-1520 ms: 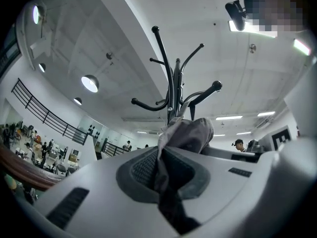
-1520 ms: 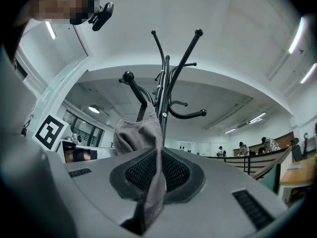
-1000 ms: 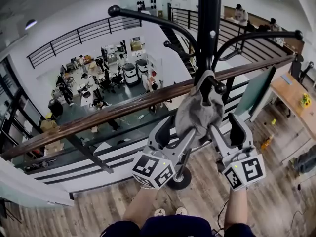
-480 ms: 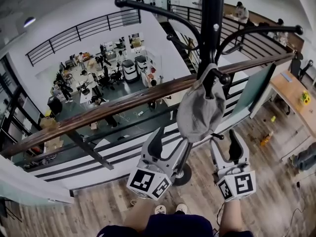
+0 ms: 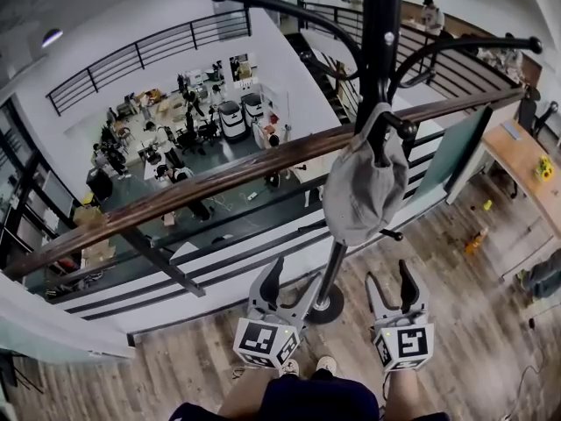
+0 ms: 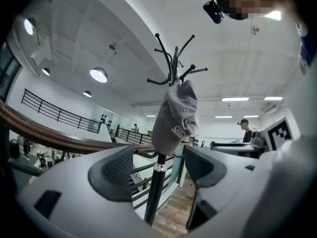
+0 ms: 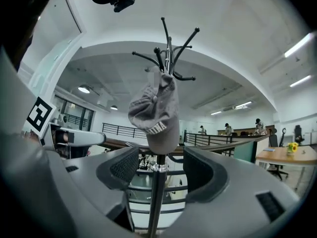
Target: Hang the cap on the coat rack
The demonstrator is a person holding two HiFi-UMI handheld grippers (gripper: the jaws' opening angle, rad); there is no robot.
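A grey cap (image 5: 364,185) hangs from a lower hook of the black coat rack (image 5: 375,38), free of both grippers. My left gripper (image 5: 288,283) is open and empty, below and left of the cap. My right gripper (image 5: 387,287) is open and empty, just below the cap to the right. The left gripper view shows the cap (image 6: 176,115) on the rack pole (image 6: 156,185) beyond the spread jaws. In the right gripper view the cap (image 7: 155,110) hangs above the pole (image 7: 157,195), seen between the parted jaws.
A wooden handrail (image 5: 202,185) on a black railing runs across behind the rack, above a drop to a lower floor. The rack's round base (image 5: 320,306) stands on wood flooring. A desk (image 5: 522,158) stands at the right. People stand far off.
Both grippers have let go of the cap and drawn back down toward me. The cap stays hanging on the hook.
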